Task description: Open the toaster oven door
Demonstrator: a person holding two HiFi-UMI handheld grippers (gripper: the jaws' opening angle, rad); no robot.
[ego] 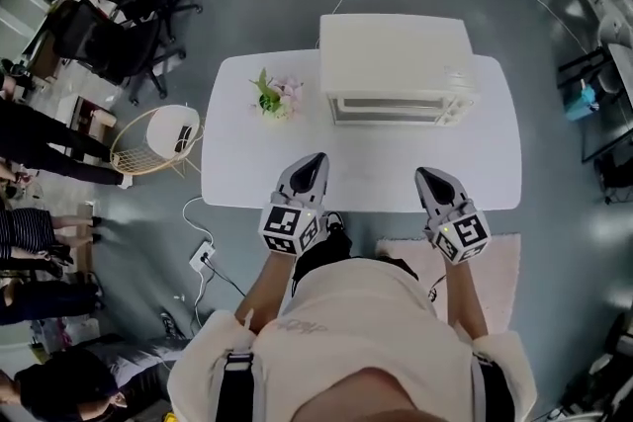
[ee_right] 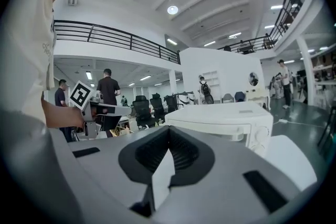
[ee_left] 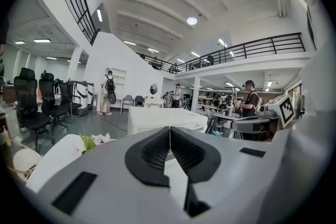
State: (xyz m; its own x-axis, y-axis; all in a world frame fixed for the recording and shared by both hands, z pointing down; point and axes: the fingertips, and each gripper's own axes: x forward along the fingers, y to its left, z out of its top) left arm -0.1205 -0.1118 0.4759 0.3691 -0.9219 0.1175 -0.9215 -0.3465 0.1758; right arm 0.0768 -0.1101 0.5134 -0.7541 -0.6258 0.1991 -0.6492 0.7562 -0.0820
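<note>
Your left gripper [ego: 315, 159] and right gripper [ego: 425, 174] are both clenched on nothing, over the table's [ego: 247, 168] near edge. The toaster oven [ego: 396, 59] sits at the far side, door [ego: 389, 110] closed, flowers [ego: 276, 97] to its left.

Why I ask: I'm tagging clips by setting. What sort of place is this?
Probably an open-plan office or lab hall, not a home kitchen: black office chairs stand on the grey floor, a railed mezzanine runs overhead, and the toaster oven sits on a white table.
</note>
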